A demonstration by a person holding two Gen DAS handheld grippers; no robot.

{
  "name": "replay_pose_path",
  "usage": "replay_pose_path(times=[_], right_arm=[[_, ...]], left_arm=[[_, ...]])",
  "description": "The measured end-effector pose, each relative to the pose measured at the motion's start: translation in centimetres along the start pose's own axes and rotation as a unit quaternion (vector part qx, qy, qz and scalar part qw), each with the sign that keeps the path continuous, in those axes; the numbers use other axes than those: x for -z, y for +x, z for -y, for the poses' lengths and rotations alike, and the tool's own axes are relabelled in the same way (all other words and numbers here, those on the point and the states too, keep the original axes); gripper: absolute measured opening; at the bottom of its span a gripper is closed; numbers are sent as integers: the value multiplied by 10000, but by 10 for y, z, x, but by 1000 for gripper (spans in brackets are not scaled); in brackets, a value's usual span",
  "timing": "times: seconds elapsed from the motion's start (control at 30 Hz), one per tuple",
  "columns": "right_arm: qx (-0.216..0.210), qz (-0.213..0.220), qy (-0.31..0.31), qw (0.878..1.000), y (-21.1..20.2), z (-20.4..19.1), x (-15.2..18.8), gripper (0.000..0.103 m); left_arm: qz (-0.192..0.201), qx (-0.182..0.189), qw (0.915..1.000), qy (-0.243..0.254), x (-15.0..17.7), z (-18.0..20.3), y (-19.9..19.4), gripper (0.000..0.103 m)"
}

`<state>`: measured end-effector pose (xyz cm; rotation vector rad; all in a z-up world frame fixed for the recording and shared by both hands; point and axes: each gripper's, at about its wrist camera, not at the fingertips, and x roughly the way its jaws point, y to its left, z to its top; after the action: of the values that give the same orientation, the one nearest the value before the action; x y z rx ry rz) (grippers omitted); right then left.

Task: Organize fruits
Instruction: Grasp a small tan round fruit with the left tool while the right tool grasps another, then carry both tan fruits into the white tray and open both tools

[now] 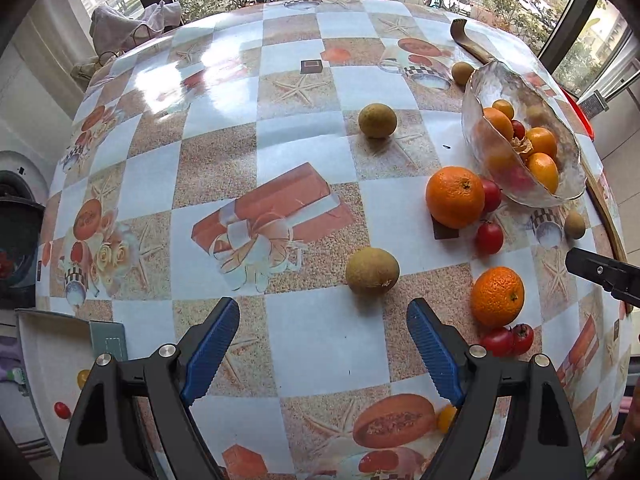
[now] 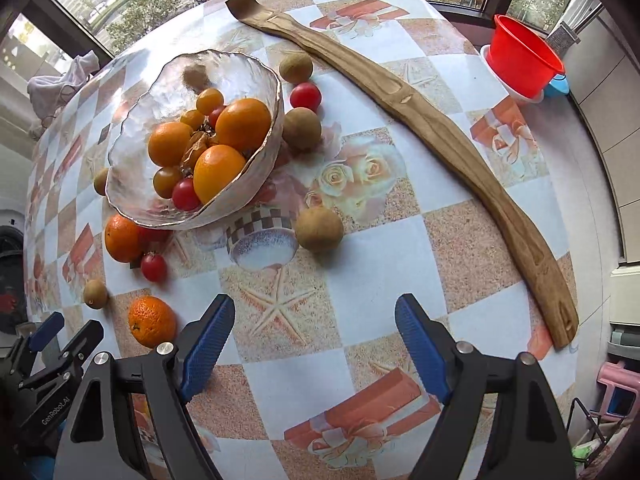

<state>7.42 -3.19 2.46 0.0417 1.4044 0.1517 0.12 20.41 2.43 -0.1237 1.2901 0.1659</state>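
Observation:
A glass bowl (image 2: 160, 80) (image 1: 480, 92) holds oranges and small tomatoes. Loose fruit lies around it on the patterned table: two oranges (image 1: 455, 197) (image 1: 497, 297), red tomatoes (image 1: 489, 237), and brown round fruits (image 1: 372, 271) (image 1: 377, 120). In the right wrist view a brown fruit (image 2: 319, 228) lies ahead of my right gripper (image 2: 315, 344). My left gripper (image 1: 323, 350) is open and empty, just short of the near brown fruit. My right gripper is open and empty too.
A long curved wooden board (image 2: 420, 120) runs along the table's right side. A red plastic bowl (image 2: 522, 58) stands at the far right edge. Cloth (image 1: 128, 24) lies at the far left. A white tray (image 1: 52, 368) with small tomatoes sits below the table's left edge.

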Motion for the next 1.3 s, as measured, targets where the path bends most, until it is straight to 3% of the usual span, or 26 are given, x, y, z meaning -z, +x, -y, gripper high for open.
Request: replay_pose_path(times=[0.3,0.37,0.43,0.5,0.53,0.57,0.63,0.8,1.3], right_arm=[[205,159,-221,9994,13,-4,-13,81],[286,219,-304,9989,11,-7,-14,70],[330,264,-354,9985,11,-10,-17,58],[326,285,-399,9983,9,-11,-23,43],[304,287,-418,9982,9,-11,-23,31],[248,274,-408,9985,9,-16,-27,28],[136,244,-373,9989,7,-13,-28,28],[-94,190,-289,9994,0,-10,-21,28],[-326,-86,-462,9984,-41,-22,58,28]], left_arm=[[20,0,10000,37,-13,11,15,86],[-24,56,10000,25,-15,12,19,73],[-7,73,10000,-1,-16,13,20,70],[40,107,9999,30,-17,13,19,59],[55,129,9999,71,-18,14,17,49],[60,173,9998,105,-19,15,17,36],[21,260,9996,137,-22,16,17,30],[-31,567,9984,62,-13,7,7,30],[-34,778,9970,9,62,-8,-56,30]])
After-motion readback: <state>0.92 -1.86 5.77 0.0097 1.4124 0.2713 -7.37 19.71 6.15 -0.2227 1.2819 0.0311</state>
